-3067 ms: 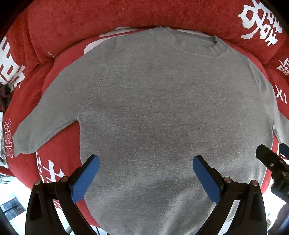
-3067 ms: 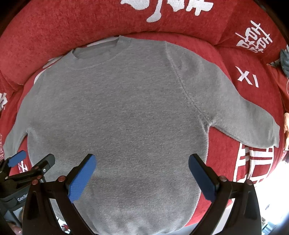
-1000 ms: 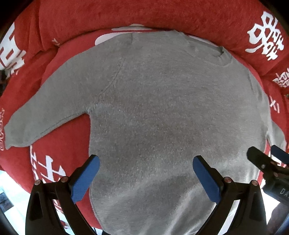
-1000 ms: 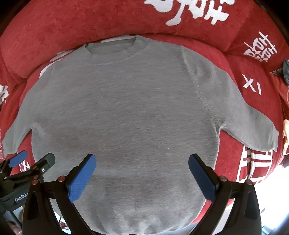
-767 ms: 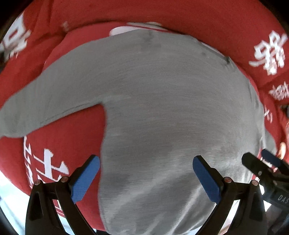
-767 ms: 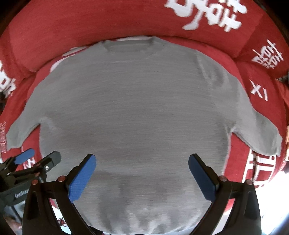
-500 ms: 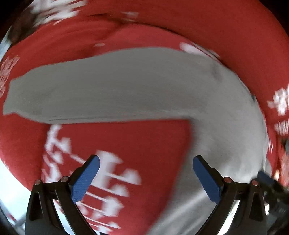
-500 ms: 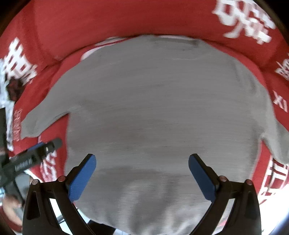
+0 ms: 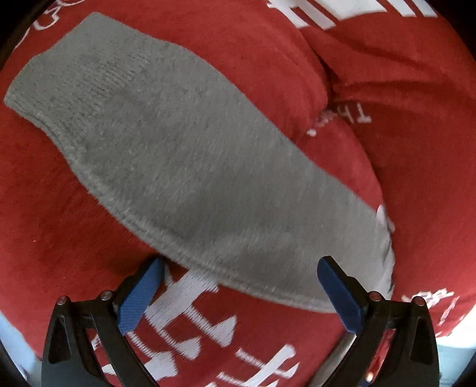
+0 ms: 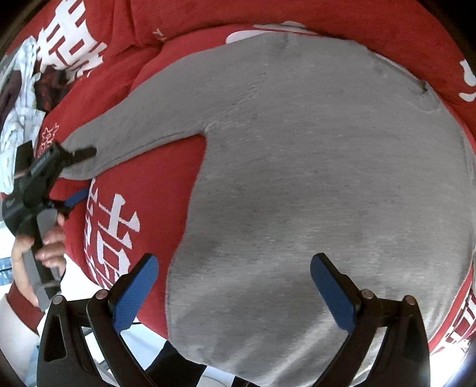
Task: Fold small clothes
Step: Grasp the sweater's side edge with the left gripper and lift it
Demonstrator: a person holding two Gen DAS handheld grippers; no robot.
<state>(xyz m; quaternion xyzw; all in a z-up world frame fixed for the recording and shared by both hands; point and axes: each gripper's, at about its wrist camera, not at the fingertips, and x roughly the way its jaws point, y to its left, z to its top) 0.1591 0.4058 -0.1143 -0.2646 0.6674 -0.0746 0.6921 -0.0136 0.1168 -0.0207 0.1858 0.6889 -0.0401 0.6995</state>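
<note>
A grey sweater (image 10: 312,154) lies flat, face up, on a red sofa seat (image 10: 142,190), collar toward the back cushions. Its left sleeve (image 9: 184,160) stretches out sideways, with the ribbed cuff (image 9: 89,74) at the upper left of the left wrist view. My left gripper (image 9: 239,294) is open, low over the sleeve's near edge, one blue pad on each side. In the right wrist view the left gripper (image 10: 83,174) straddles the sleeve's end. My right gripper (image 10: 233,285) is open above the sweater's lower left body, holding nothing.
Red back cushions (image 10: 297,12) with white characters rise behind the sweater. A pile of white patterned cloth (image 10: 17,89) lies at the far left. A person's hand (image 10: 44,247) grips the left tool's handle. The seat's front edge (image 10: 125,324) drops off below the hem.
My left gripper has swung left from over the sweater's hem to the outstretched left sleeve and come down close to it. My right gripper has turned leftward over the body. Both stay open.
</note>
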